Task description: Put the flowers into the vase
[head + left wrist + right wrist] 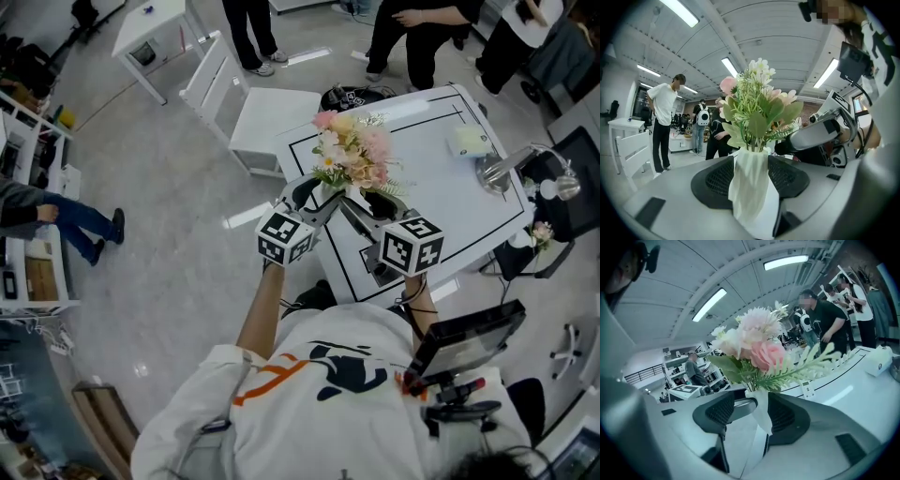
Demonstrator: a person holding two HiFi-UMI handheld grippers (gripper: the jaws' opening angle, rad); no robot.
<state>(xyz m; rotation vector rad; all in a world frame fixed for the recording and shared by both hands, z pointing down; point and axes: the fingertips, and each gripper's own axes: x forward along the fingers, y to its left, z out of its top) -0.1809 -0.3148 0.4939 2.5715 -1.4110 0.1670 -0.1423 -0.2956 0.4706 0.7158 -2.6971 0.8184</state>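
Observation:
A bunch of pink, cream and white flowers [352, 155] stands upright in a slim white vase [335, 196] over the near left corner of the white table [441, 197]. My left gripper [316, 202] is shut on the vase; in the left gripper view the vase [750, 187] fills the gap between the pads of the left gripper [751, 176], with the flowers [757, 108] above. My right gripper [364, 208] comes in from the right and stands open around the vase neck [761, 411]. In the right gripper view the neck lies by the right pad of the right gripper [752, 411], with a gap on the left.
A white chair [234, 103] stands off the table's left side and a small white table [155, 28] beyond it. On the table's right part lie a pale box [469, 141] and a metal item [497, 173]. People stand past the far edge.

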